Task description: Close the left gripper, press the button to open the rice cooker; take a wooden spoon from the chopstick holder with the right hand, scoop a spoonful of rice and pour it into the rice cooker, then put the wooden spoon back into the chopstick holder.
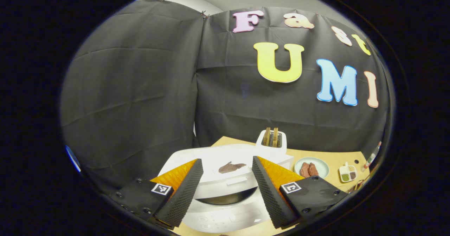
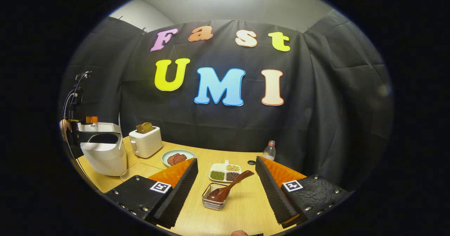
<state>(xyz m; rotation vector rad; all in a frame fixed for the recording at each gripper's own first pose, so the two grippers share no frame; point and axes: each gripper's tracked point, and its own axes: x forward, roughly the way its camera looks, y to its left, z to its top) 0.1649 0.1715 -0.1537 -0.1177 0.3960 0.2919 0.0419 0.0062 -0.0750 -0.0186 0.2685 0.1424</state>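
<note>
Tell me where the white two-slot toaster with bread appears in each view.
Left gripper view: white two-slot toaster, centre, behind the white rice cooker.
Right gripper view: toaster, left of centre, right of the rice cooker.
Shared landmark: the pale round plate beside it.

Rice cooker [image 1: 225,194] front cut by lower edge; spoon [image 2: 225,188] bowl partly hidden inside holder [image 2: 213,200].

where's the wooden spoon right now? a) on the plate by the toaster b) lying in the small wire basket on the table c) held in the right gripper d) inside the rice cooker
b: in the right gripper view the wooden spoon rests bowl-down in the wire basket, ahead of the open right gripper, which holds nothing.
</note>
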